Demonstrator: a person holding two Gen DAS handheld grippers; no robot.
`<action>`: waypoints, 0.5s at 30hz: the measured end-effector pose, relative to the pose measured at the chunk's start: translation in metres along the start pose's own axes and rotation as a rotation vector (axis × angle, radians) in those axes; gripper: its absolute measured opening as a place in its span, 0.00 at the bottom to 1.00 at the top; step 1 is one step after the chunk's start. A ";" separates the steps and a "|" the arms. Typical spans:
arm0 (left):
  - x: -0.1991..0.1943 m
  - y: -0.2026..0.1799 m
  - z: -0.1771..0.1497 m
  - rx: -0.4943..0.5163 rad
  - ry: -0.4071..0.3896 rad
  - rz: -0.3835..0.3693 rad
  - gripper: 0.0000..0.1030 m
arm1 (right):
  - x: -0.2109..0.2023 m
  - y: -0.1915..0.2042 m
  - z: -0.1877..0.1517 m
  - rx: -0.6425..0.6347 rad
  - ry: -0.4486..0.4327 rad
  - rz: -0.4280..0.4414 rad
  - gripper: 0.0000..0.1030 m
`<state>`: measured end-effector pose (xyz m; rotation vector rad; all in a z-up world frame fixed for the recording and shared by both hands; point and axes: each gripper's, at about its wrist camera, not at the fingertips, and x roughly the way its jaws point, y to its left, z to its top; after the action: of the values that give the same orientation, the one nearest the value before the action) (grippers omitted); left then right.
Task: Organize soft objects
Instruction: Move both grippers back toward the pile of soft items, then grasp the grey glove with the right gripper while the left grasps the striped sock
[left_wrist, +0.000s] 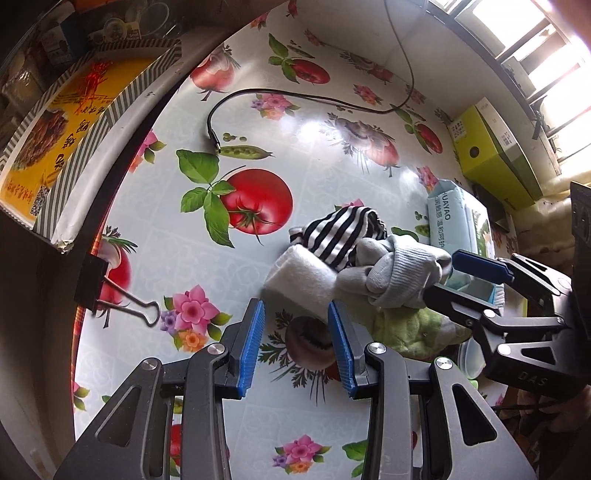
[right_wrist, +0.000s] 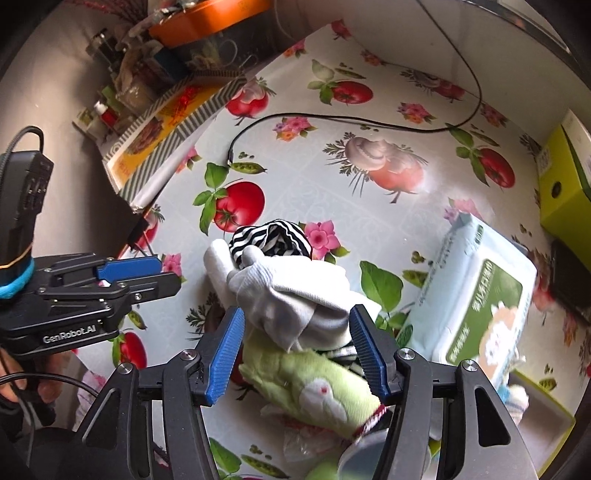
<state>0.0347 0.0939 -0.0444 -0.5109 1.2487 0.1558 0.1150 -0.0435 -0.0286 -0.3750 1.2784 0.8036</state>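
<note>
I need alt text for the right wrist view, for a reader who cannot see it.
The open right hand-held gripper straddles a pile of soft items on a fruit-print tablecloth: grey-white socks, a striped sock and a green rabbit-print cloth. A wet-wipes pack lies at right.

A pile of socks is heaped on the table, with a wipes pack just to its right. A cable is laid behind the pile, and a box is set at the far right.

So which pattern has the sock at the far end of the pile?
Black-white stripes, clearest in left wrist view.
</note>
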 end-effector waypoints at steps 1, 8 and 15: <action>0.001 0.001 0.001 -0.004 0.001 -0.002 0.36 | 0.004 0.001 0.003 -0.015 0.010 -0.009 0.59; 0.007 0.006 0.009 -0.016 0.007 -0.016 0.36 | 0.006 0.000 0.012 -0.089 0.018 -0.030 0.59; 0.010 0.006 0.020 -0.015 0.005 -0.031 0.36 | 0.016 0.006 0.020 -0.215 0.077 0.000 0.59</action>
<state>0.0524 0.1063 -0.0509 -0.5431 1.2443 0.1379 0.1254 -0.0214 -0.0368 -0.5835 1.2669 0.9372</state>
